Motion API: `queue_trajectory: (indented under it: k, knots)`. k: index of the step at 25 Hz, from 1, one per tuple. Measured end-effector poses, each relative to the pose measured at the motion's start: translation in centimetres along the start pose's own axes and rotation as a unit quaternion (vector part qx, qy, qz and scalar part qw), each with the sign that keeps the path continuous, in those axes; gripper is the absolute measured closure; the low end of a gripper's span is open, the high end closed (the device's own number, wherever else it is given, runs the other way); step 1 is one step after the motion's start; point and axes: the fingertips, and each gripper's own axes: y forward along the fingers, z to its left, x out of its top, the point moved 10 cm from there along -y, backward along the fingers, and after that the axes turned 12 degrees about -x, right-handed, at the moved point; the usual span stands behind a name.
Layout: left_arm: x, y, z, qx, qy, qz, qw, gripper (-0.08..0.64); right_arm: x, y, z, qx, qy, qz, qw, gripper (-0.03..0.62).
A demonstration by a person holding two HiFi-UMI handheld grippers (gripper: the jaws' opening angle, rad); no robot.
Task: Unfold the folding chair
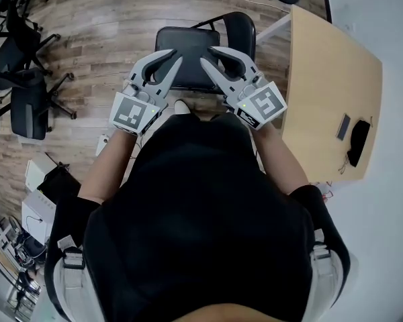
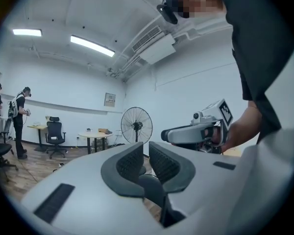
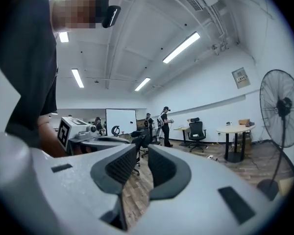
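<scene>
The black folding chair (image 1: 188,40) stands on the wood floor right in front of me, its seat flat and its backrest (image 1: 240,25) at the far right side. I hold both grippers level at chest height above the seat, touching nothing. My left gripper (image 1: 176,58) (image 2: 145,151) has its jaws close together, a thin slit between the pads and nothing in it. My right gripper (image 1: 208,54) (image 3: 142,153) shows a slightly wider gap, also with nothing in it. Each gripper appears in the other's view.
A light wooden desk (image 1: 329,92) stands at the right with a black object (image 1: 358,141) on it. Black office chairs (image 1: 27,106) are at the left. A standing fan (image 2: 136,125), a round table (image 2: 95,135) and people (image 3: 165,124) are further off.
</scene>
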Motion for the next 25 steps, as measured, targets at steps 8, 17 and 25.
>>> queue_trajectory:
  k: [8, 17, 25]
  knots:
    - [0.7, 1.0, -0.1, -0.016, 0.005, -0.009, 0.9998, 0.565, 0.2, -1.4, -0.1, -0.038, -0.014, -0.007, 0.999, 0.591]
    - [1.0, 1.7, 0.1, -0.027, 0.001, -0.02, 0.9994, 0.565, 0.3, -2.2, -0.6, -0.057, -0.011, -0.011, 0.998, 0.591]
    - [0.6, 2.3, 0.1, -0.033, 0.006, -0.01, 0.9994, 0.565, 0.0, -2.4, -1.3, -0.07, -0.01, -0.009, 0.997, 0.592]
